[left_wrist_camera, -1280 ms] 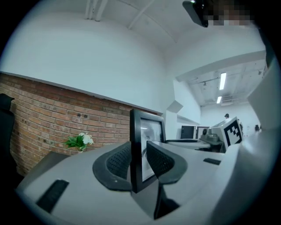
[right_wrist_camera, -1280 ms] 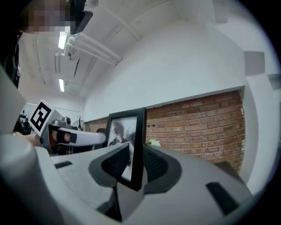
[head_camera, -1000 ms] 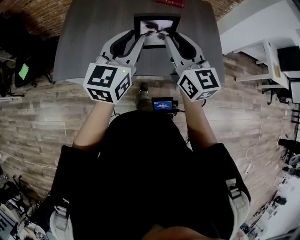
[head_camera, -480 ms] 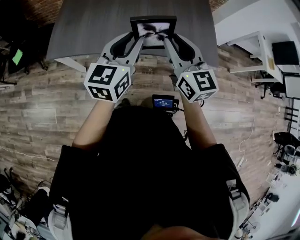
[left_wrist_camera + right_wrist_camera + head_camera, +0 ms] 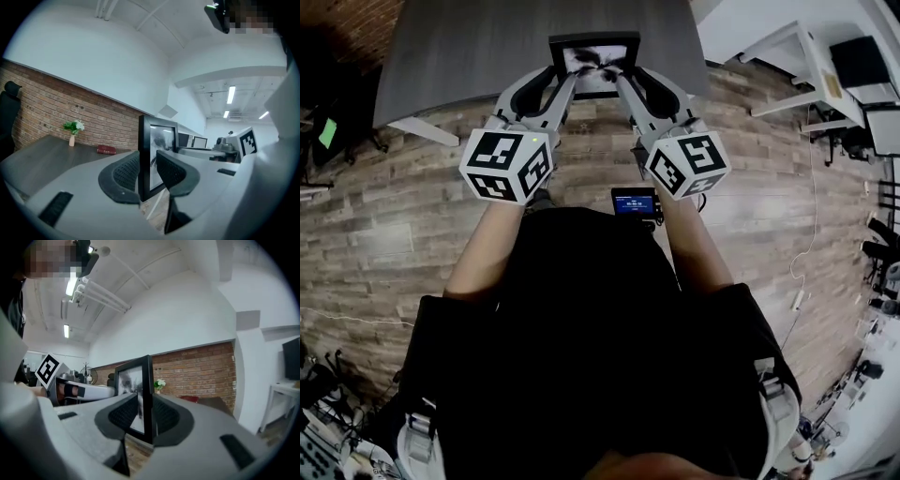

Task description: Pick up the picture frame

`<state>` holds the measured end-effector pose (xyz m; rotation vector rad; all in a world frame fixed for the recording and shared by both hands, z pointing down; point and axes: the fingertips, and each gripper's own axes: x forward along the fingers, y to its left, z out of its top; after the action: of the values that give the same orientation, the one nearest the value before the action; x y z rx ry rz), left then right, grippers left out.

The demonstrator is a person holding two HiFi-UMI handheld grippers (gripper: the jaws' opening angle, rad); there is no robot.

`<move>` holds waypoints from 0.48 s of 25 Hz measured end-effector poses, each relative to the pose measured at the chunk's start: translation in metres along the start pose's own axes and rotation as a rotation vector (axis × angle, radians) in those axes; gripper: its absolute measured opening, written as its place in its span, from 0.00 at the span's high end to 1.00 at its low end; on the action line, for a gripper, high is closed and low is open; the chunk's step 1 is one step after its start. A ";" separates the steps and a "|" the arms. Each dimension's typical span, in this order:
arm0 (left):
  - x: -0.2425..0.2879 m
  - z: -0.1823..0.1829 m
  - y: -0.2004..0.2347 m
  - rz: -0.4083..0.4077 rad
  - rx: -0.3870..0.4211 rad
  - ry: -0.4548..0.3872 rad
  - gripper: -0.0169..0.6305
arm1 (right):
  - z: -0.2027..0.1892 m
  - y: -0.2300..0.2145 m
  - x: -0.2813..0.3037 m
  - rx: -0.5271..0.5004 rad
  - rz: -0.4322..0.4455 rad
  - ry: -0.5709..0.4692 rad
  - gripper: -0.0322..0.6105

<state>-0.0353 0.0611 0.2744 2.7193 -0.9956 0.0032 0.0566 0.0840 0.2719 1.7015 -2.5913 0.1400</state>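
Item: picture frame (image 5: 593, 64), upright, top centre of the head view, seen over the grey table (image 5: 459, 47). Your left gripper (image 5: 555, 86) pinches its left edge, your right gripper (image 5: 628, 86) its right edge (both jaw pairs pressed on the black border).

The picture frame (image 5: 593, 64) has its lower corners hidden behind the left tool (image 5: 563, 84) and right tool (image 5: 625, 84); its photo is blurred. The surface (image 5: 459, 56) is cut off at the top.

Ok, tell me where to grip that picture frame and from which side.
Grip the picture frame by its side borders, low down, from the near side. It is a thin flat panel; the left tongs and right tongs pinch front and back.
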 end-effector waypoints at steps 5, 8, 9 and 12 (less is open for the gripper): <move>0.013 -0.028 -0.066 -0.009 0.006 0.038 0.83 | -0.025 -0.027 -0.069 0.062 -0.021 0.020 0.79; 0.014 -0.042 -0.088 0.010 0.003 0.058 0.83 | -0.034 -0.033 -0.094 0.078 0.001 0.031 0.79; 0.013 -0.044 -0.094 0.019 0.007 0.062 0.83 | -0.037 -0.034 -0.100 0.083 0.010 0.034 0.79; 0.009 -0.050 -0.104 0.050 0.019 0.072 0.83 | -0.045 -0.034 -0.110 0.105 0.039 0.036 0.79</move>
<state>0.0419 0.1436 0.2996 2.6905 -1.0474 0.1186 0.1310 0.1751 0.3096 1.6645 -2.6356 0.3102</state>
